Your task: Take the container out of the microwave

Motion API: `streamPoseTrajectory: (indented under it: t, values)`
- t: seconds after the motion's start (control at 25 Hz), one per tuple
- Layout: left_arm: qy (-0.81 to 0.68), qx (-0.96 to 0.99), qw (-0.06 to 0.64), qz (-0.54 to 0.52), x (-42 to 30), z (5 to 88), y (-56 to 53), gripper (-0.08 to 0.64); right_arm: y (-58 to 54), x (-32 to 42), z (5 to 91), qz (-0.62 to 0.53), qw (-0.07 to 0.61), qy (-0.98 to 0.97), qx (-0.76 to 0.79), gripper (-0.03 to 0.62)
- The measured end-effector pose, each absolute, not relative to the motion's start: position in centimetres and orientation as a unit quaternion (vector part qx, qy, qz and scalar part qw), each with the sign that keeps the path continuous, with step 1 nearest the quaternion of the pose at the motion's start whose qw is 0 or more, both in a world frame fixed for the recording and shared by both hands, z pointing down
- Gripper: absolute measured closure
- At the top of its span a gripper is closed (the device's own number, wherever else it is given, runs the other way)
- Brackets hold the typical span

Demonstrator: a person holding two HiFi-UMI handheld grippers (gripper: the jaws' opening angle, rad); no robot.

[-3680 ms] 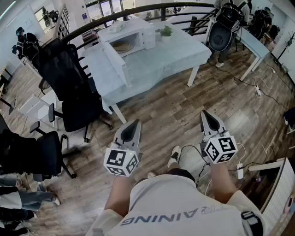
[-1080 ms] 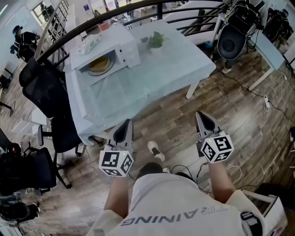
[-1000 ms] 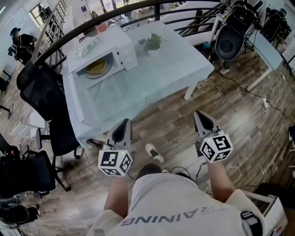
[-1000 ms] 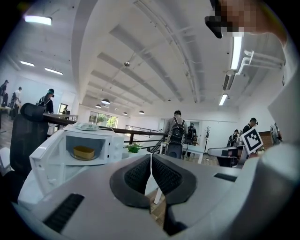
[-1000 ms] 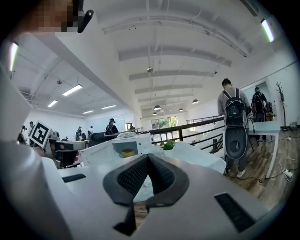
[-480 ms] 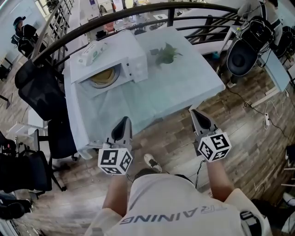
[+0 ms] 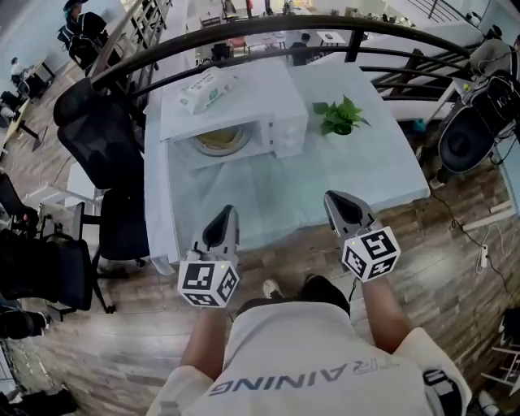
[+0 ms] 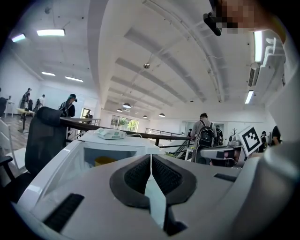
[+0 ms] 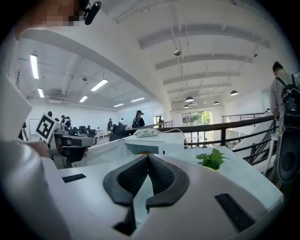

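The white microwave point(image 7: 244, 114) stands on the table with its door swung open to the left. A round yellowish container point(image 7: 221, 140) sits in its cavity, also seen as a yellow patch in the left gripper view point(image 8: 104, 161) and in the right gripper view point(image 9: 143, 152). My left gripper point(image 7: 225, 213) is shut and empty, over the table's near edge, pointing at the microwave point(image 8: 117, 145) from a short way off. My right gripper point(image 7: 331, 197) is also shut and empty, level with the left and further right, in front of the control-panel side. In both gripper views the pads point(image 8: 136, 176) point(image 9: 133, 176) meet.
A packet of wipes point(image 7: 207, 88) lies on top of the microwave. A small green plant point(image 7: 340, 116) stands to its right on the pale table point(image 7: 374, 171). Black office chairs point(image 7: 106, 138) stand to the left, and a dark railing point(image 7: 268, 24) runs behind the table.
The person has walked up to the table. The microwave is much nearer and more central, and both shut grippers have moved from above the floor to the table's near edge.
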State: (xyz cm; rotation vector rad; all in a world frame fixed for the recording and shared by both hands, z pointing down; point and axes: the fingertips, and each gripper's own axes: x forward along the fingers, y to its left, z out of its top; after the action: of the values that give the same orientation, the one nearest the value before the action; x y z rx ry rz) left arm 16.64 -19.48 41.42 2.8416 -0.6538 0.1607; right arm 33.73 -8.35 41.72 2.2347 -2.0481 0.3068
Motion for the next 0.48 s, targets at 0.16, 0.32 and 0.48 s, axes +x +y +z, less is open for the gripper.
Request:
streamPoseTrajectory:
  t: [0.16, 0.32, 0.48]
  values:
    - [-0.262, 0.956, 0.117, 0.052, 15.7, 41.5, -21.1, 0.523, -12.9, 33.1, 41.8, 0.098, 0.055, -0.710, 0.695, 0.571]
    - [-0.315, 0.940, 0.124, 0.050, 15.3, 41.8, -23.0, 0.523, -17.4, 33.2, 42.2, 0.097, 0.068, -0.751, 0.649, 0.569]
    - [-0.357, 0.924, 0.129, 0.043, 16.2, 41.9, -24.1, 0.523, -21.0, 34.3, 42.9, 0.103, 0.080, -0.785, 0.605, 0.571]
